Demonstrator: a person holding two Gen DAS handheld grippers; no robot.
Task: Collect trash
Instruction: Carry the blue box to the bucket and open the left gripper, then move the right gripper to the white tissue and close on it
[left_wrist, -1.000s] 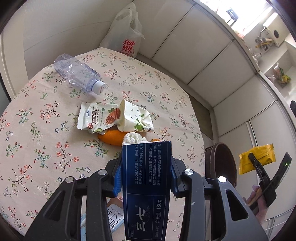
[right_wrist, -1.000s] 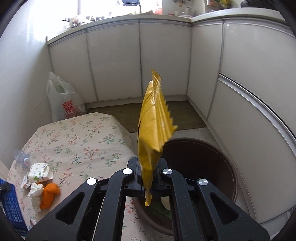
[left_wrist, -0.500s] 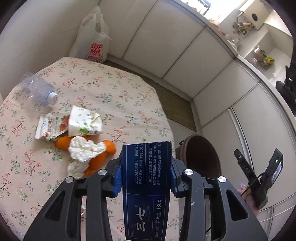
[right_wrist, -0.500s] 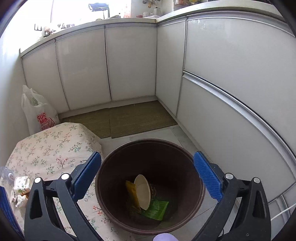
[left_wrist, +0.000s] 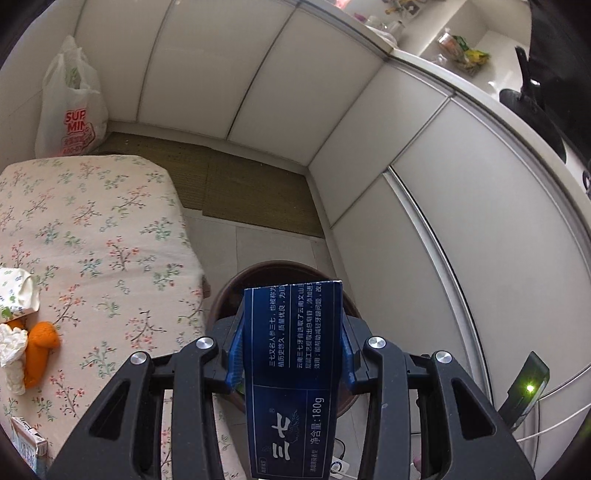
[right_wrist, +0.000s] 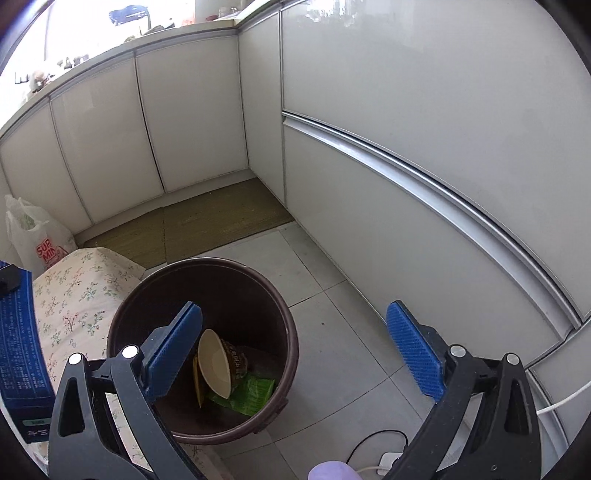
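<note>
Dark blue box (left_wrist: 293, 373) between the left gripper's pads: large white "三七", "净含量:180g", several lines of small white Chinese print, partly legible. White plastic bag (left_wrist: 70, 107) on the floor by the cabinets: red "SUP" over "MIN", cut off; smaller red print below, too small to read.

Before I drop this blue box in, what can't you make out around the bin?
- Left wrist view: the blue box in the left gripper hides most of the brown bin, inside included.
- Right wrist view: a finger of the open right gripper covers part of the bin's contents.
- Trash on the table: cut off at left edge.
</note>
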